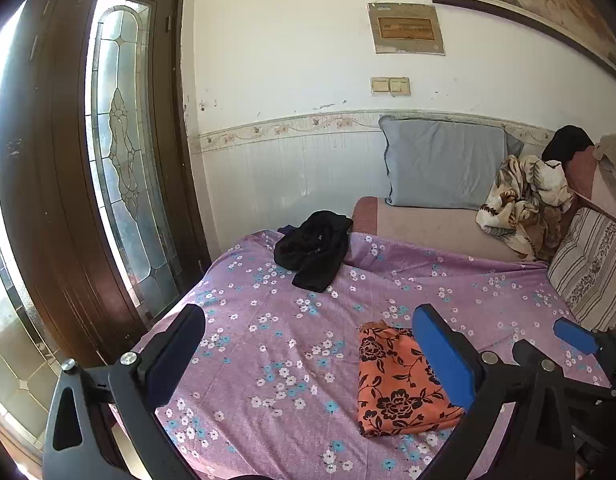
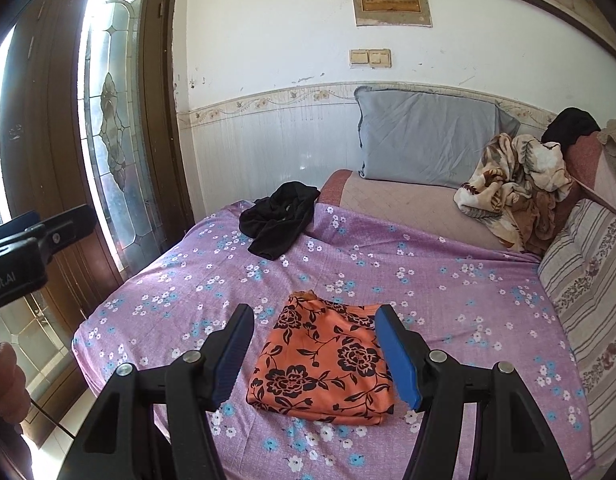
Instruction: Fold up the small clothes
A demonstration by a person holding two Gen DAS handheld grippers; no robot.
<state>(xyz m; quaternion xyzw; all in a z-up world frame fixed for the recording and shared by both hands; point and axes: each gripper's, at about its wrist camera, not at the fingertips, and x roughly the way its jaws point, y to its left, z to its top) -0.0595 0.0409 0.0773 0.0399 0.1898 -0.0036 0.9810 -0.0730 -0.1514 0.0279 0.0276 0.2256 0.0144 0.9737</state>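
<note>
Hovering released and empty over the folded orange cloth (image 2: 322,364), both tools, left (image 1: 312,356) and right (image 2: 314,350); next, the crumpled black garment (image 2: 277,218) near the bed's (image 2: 448,288) far-left corner.

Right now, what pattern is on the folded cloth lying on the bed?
The folded orange cloth has black flowers and vines, clearest in the right wrist view.

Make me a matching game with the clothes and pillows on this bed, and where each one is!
Things:
1. orange flowered cloth
2. black garment
3. grey pillow
4. striped cushion

Places or states:
A. crumpled at the far edge of the purple sheet
B. along the right side of the bed
C. leaning against the wall
D. folded flat, nearest the grippers

Pairs: 1-D, 2-A, 3-C, 4-B
</note>
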